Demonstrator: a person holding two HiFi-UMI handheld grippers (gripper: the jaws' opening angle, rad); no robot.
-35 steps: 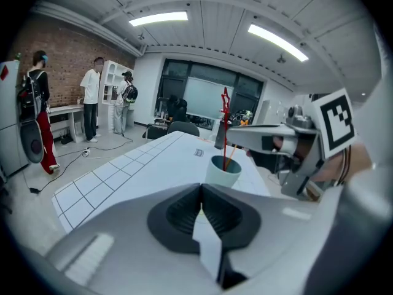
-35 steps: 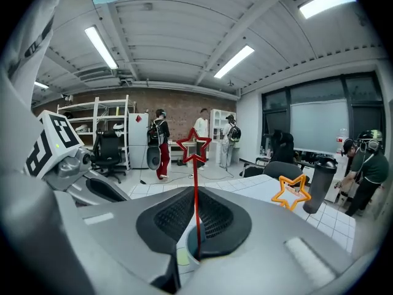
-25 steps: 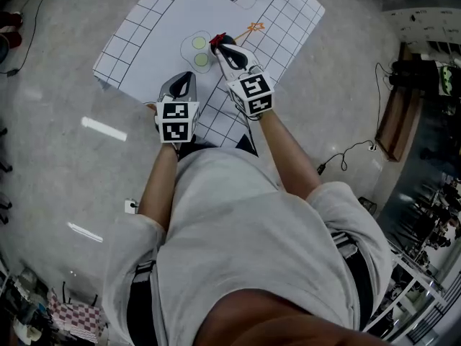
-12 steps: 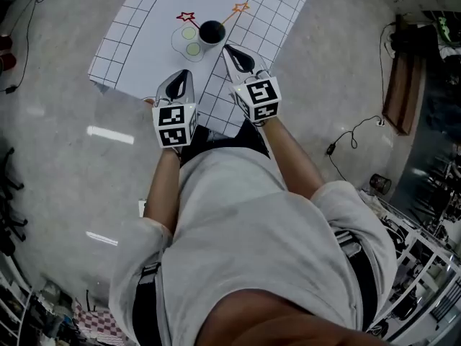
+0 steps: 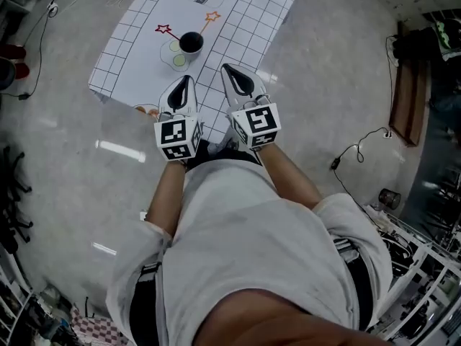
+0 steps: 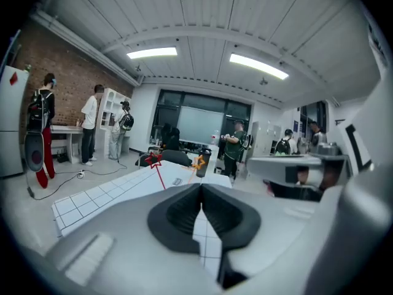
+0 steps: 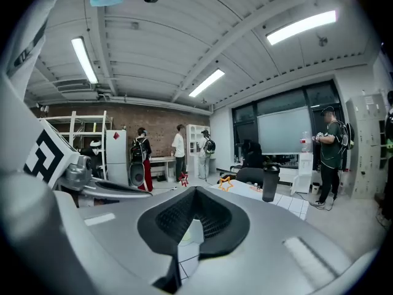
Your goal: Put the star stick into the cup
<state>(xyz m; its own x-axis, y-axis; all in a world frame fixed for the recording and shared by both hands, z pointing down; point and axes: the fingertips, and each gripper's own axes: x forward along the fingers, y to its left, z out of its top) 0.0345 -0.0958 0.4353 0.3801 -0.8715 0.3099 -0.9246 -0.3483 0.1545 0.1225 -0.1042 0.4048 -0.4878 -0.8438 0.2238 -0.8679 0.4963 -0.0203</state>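
Star stick [image 5: 168, 33], red, stood slanted in cup [image 5: 191, 42], leaning left; orange stick [image 5: 208, 21] leaned right. Cup lay far of your left gripper [image 5: 184, 79] and right gripper [image 5: 225, 67], both closed, empty, roughly equally near.

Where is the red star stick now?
In the head view, the red star stick leans leftward out of the black cup, on the gridded mat at upper left.

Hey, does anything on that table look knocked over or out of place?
Nothing stands out. The black cup stands upright on the gridded table, a red star stick and an orange star stick leaning out of it. Left tool and right tool are shut, empty.
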